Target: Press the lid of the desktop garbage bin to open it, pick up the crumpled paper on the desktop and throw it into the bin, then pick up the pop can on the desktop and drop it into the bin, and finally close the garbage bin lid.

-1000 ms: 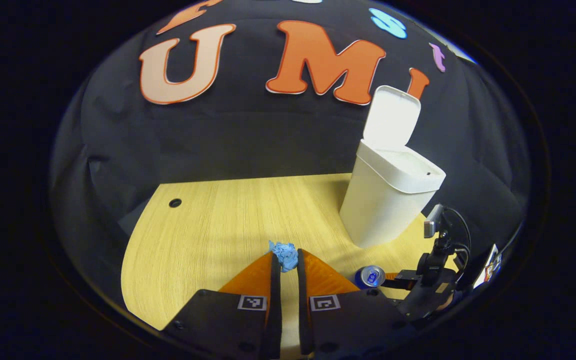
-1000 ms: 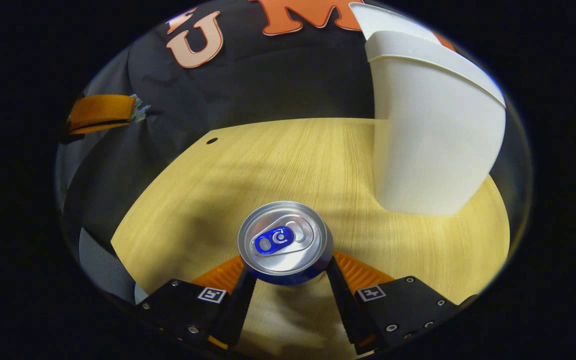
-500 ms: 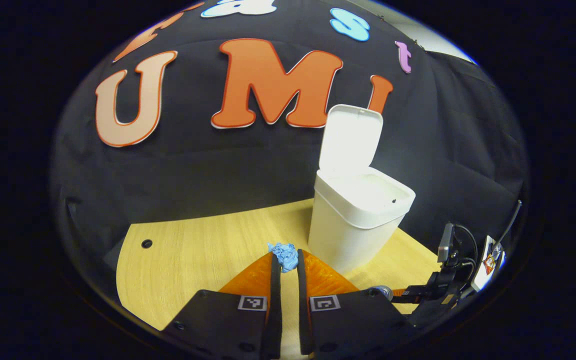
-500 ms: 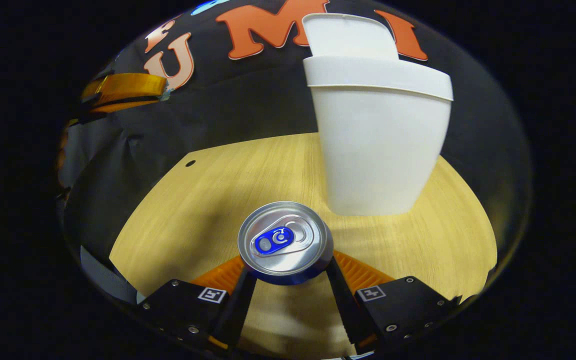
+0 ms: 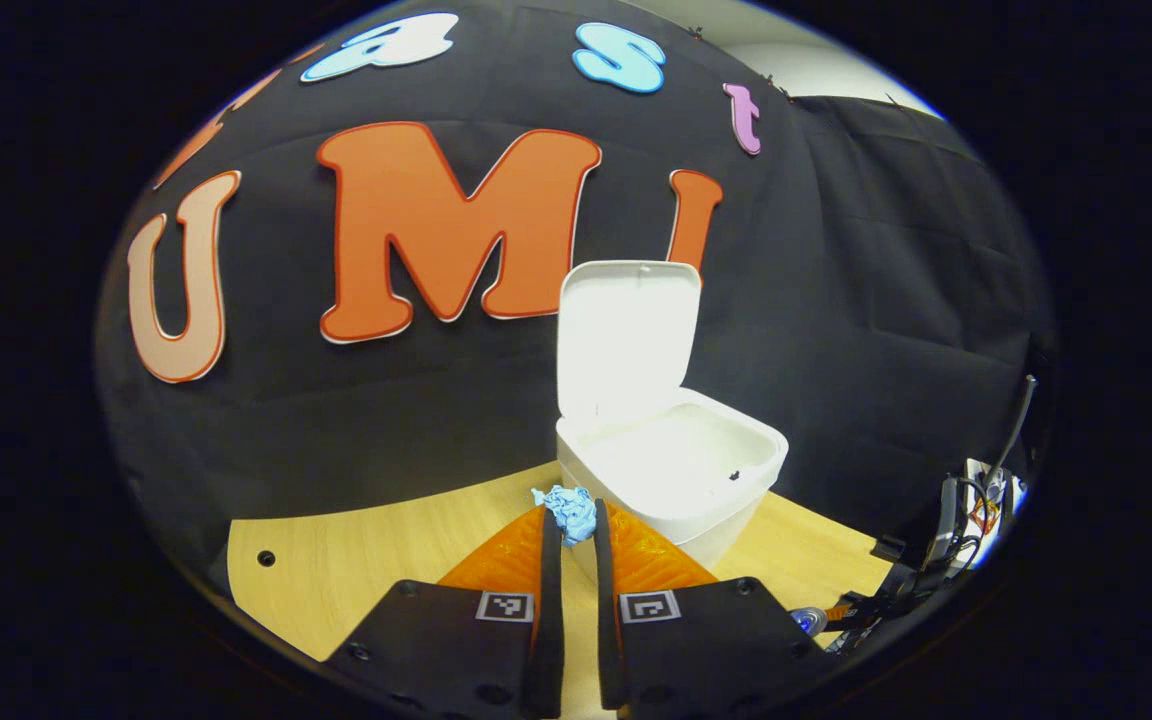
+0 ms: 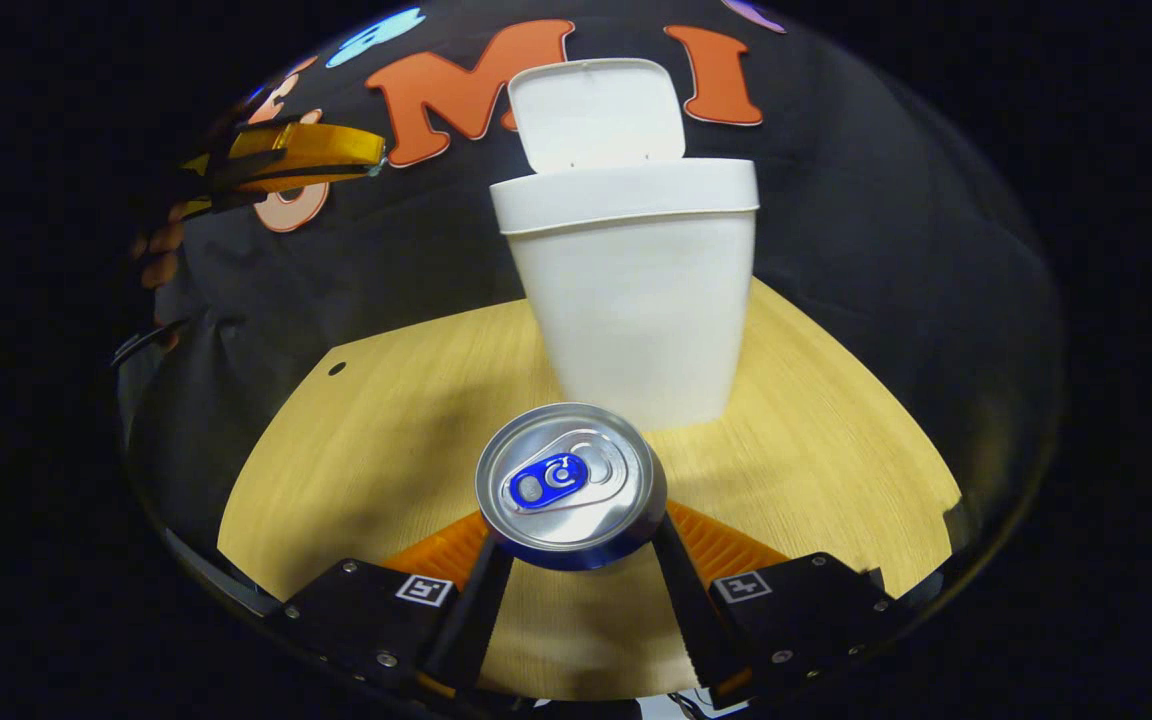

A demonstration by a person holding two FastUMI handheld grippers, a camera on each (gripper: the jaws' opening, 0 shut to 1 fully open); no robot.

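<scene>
The white garbage bin (image 5: 671,480) stands on the wooden desk with its lid (image 5: 626,335) swung up. My left gripper (image 5: 572,530) is shut on a crumpled blue paper (image 5: 566,508), held in the air just short of the bin's near rim. In the right gripper view, my right gripper (image 6: 571,545) is shut on an upright pop can (image 6: 568,487) with a silver top and blue tab, in front of the bin (image 6: 636,290). High at the upper left of that view I see the left gripper (image 6: 301,155) with a hand behind it.
The wooden desk (image 6: 386,450) has a rounded edge and a small dark hole (image 6: 337,368) at its far left. Black cloth walls stand close behind the bin. Cables and a small device (image 5: 976,510) hang at the right edge of the left gripper view.
My left gripper has risen and swung toward the bin with the paper, so the bin's open mouth now sits just ahead. My right gripper has turned with the can to face the bin squarely.
</scene>
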